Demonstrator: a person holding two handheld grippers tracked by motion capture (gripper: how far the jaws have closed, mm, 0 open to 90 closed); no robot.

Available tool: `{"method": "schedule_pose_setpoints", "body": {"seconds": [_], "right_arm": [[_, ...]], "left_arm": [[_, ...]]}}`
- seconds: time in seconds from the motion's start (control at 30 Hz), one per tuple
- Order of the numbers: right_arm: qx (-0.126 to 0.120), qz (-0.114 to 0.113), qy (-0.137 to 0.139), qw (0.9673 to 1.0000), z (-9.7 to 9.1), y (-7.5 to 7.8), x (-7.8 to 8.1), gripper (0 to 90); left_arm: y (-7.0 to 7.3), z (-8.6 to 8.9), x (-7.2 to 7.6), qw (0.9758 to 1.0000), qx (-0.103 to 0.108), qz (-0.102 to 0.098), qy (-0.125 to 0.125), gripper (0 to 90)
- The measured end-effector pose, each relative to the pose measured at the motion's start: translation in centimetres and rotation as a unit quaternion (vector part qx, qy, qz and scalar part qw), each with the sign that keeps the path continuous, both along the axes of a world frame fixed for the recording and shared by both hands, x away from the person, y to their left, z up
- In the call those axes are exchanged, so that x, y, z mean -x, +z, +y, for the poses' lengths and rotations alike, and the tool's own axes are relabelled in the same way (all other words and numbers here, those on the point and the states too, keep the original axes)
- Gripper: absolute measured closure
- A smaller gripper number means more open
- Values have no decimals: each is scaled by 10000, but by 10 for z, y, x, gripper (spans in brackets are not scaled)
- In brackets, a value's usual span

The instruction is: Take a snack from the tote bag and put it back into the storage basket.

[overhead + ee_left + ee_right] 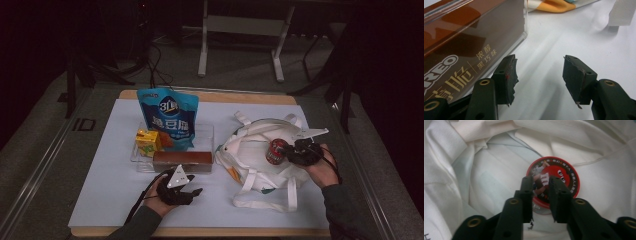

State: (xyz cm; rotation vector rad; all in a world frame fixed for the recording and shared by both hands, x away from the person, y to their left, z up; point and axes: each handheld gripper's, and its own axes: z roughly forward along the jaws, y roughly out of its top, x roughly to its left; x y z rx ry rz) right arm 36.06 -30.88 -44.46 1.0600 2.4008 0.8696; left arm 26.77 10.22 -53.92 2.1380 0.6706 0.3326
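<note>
Right gripper (541,195) jaws parted, just off red candy tub (554,183) ahead in tote bag (461,182). Tub: light, stiff, slick; grab across lid.

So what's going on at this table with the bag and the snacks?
A person is packing snacks into a white tote bag with a hand-held gripper in each hand. The right gripper hangs over the open bag above a red round candy tin that lies inside; its jaws stand a little apart, with no grip on the tin. The left gripper rests open on the white table cover beside a brown biscuit box. A blue snack pouch and a yellow carton wait behind it.
</note>
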Motion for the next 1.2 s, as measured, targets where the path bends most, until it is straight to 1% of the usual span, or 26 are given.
{"method": "schedule_pose_setpoints", "body": {"seconds": [0.07,0.17,0.33,0.5,0.6,0.67,0.73,0.83,1.0,1.13,1.2], "right_arm": [[9,-7,-55,10000,0,2,-3,666],[10,9,-132,9999,1,3,-6,620],[-23,106,-346,9993,2,4,-14,543],[49,142,-389,9991,6,5,-19,475],[51,229,-452,9987,8,5,-23,407],[24,345,-485,9982,9,4,-25,367],[56,382,-538,9978,10,3,-28,337],[93,474,-593,9971,12,1,-31,301],[180,637,-627,9958,14,-2,-36,271],[175,670,-655,9954,16,-3,-38,245],[254,730,-721,9944,18,-3,-40,228]], "left_arm": [[0,0,0,10000,2,0,-1,447],[0,0,0,10000,2,0,-3,446],[0,0,0,10000,2,-1,-6,446],[0,0,0,10000,-2,1,-9,446],[0,0,0,10000,3,1,-9,446],[0,0,0,10000,6,4,-6,446],[0,0,0,10000,9,7,-8,446],[0,0,0,10000,7,8,-8,445],[0,0,0,10000,6,5,-8,445],[0,0,0,10000,-3,5,-12,444],[0,0,0,10000,-1,3,-11,444]]}}
